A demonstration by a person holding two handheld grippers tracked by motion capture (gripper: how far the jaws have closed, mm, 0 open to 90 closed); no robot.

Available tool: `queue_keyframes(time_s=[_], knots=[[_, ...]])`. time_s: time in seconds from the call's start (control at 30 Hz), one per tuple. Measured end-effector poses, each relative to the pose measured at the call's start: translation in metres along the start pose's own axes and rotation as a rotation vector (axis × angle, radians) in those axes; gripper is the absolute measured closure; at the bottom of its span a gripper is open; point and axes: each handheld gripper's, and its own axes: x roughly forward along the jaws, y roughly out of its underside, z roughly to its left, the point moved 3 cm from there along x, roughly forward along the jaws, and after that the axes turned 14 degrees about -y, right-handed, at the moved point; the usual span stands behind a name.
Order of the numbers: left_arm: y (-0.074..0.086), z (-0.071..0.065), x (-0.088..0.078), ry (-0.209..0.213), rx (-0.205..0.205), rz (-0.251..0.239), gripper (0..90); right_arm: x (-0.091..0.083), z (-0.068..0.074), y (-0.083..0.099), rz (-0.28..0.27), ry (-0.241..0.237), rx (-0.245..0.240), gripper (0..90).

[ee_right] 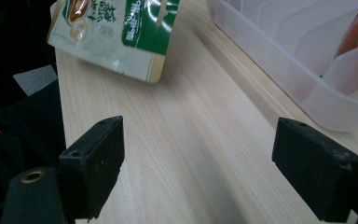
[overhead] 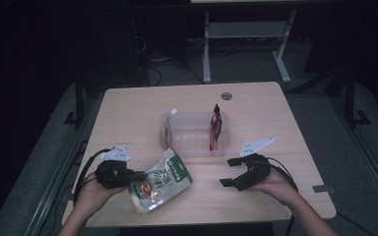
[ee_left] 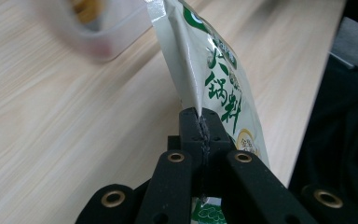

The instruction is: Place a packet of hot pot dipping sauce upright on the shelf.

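A pale wooden worktop [overhead: 128, 105] carries everything, with a clear plastic tray [overhead: 195, 147] near its middle. A red packet [overhead: 216, 129] stands upright in the tray's right-hand compartment, and something yellowish sits at its left end, too blurred to name. In front of the tray, toward the person's left, a white and green pouch [overhead: 161, 181] hangs tilted, its lower corner close to the worktop. The left claw [overhead: 136, 175] is clenched on that pouch: in the left gripper view the two black jaws meet on the pouch's thin side seam, and the pouch [ee_left: 214, 70] rises up and away from the jaw tips. The right claw [overhead: 232, 172] hovers low over bare worktop at the person's right, released, jaws wide apart with nothing between them, well apart from the pouch and just in front of the tray.
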Motion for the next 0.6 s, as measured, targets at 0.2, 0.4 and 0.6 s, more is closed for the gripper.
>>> queue_keyframes(time_s=[0.2, 0.4, 0.6], knots=[[-0.017, -0.019, 0.010, 0.041, 0.056, -0.023, 90.0, 0.001, -0.001, -0.001, -0.014, -0.021, -0.001, 16.3], [-0.034, -0.034, 0.025, 0.068, 0.107, -0.053, 90.0, 0.003, 0.000, -0.003, -0.031, -0.046, -0.006, 16.4], [-0.048, -0.048, 0.043, 0.107, 0.142, -0.058, 90.0, 0.005, 0.001, -0.004, -0.037, -0.064, -0.004, 16.5]])
